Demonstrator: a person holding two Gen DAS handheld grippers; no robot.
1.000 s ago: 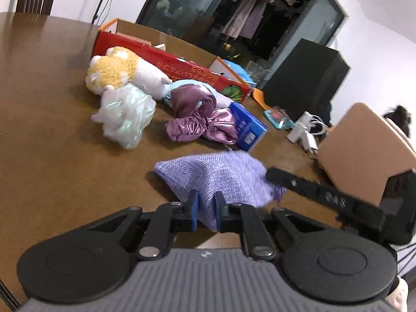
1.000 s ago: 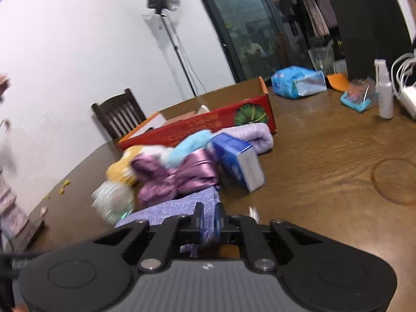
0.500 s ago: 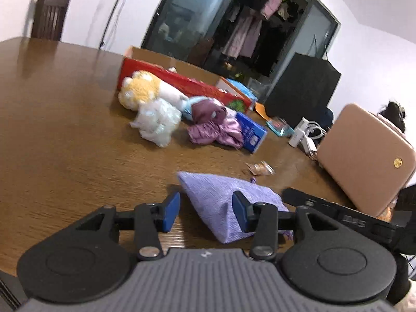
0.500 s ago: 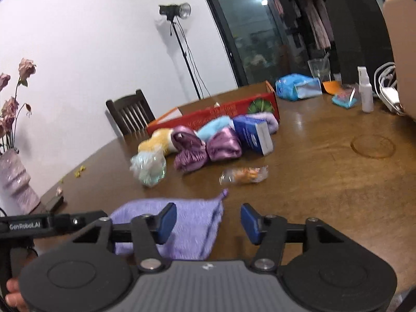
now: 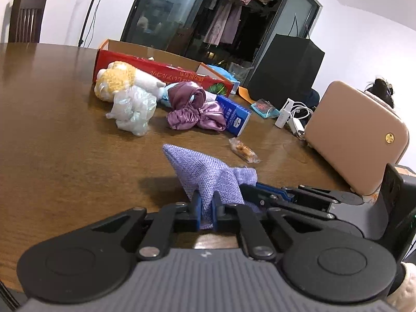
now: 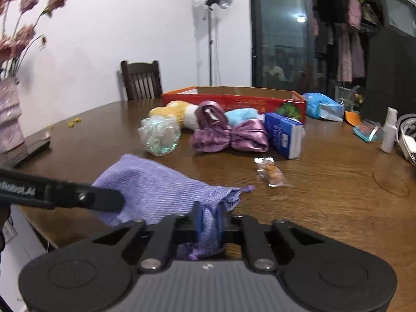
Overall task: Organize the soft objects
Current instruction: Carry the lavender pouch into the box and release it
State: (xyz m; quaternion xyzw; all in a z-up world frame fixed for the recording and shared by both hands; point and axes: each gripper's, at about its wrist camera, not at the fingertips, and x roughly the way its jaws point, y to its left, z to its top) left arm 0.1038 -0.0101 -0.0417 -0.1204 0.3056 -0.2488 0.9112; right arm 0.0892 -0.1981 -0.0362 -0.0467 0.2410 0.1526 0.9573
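A lilac knitted pouch (image 5: 202, 171) lies near the front edge of the wooden table (image 5: 65, 135); it also shows in the right wrist view (image 6: 156, 189). My left gripper (image 5: 206, 208) is shut on one end of it. My right gripper (image 6: 208, 221) is shut on its drawstring end. Further back lie a yellow and white plush toy (image 5: 122, 80), a pale mesh bath sponge (image 5: 132, 109), a purple satin cloth (image 5: 195, 111) and a light blue soft item (image 6: 241, 114), in front of a red cardboard box (image 5: 161, 70).
A blue carton (image 5: 234, 117) lies beside the satin cloth, a wrapped snack (image 5: 243, 150) in front of it. A tan case (image 5: 356, 135), a charger with cables (image 5: 293, 117) and a spray bottle (image 6: 388, 130) are at the right. A vase of flowers (image 6: 10, 114) stands at the left.
Half a second ago both grippers were open around the pouch. Now both have shut on it, and its near part is bunched and raised.
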